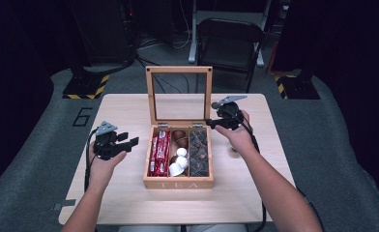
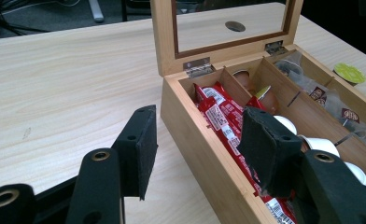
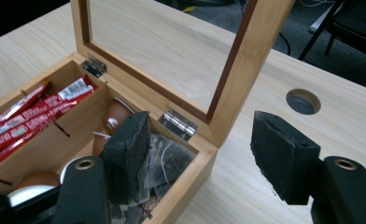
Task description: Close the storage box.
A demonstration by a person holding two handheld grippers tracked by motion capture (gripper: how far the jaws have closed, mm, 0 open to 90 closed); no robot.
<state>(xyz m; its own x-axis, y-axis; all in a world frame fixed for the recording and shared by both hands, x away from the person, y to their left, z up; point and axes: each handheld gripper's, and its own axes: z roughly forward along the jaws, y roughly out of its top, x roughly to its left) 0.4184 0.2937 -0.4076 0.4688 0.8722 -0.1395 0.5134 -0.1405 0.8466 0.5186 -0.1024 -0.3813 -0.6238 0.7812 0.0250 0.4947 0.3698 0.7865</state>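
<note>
**Open tea box between two empty grippers, lid upright**

The wooden tea box (image 1: 178, 181) sits mid-table with its glass-paned lid (image 1: 179, 71) standing upright on hinges along the far edge. Three compartments run front to back: red sachets (image 1: 159, 152) in the one nearest the left gripper, brown and white capsules (image 1: 178, 159) in the middle, dark clear-wrapped packets (image 1: 199, 153) nearest the right gripper.

The right gripper (image 1: 214, 123) hovers at the box's far right corner, close to the hinge. Its jaws stand wide apart and hold nothing; in the right gripper view they straddle that corner, one jaw over the packets (image 3: 167, 163), the other outside the wall, above the table (image 3: 349, 126). The lid's side post (image 3: 246, 70) rises just ahead between them.

The left gripper (image 1: 128, 140) waits just off the box's left wall, jaws also wide and empty. In the left gripper view that wall (image 2: 204, 154) runs between the jaws, with the sachets (image 2: 223, 121) just beyond.

The right gripper is the nearer one to the lid, which lies ahead of it and slightly up; the lid's long edge runs crosswise, so I judge a push on the post would swing it forward and down.
</note>
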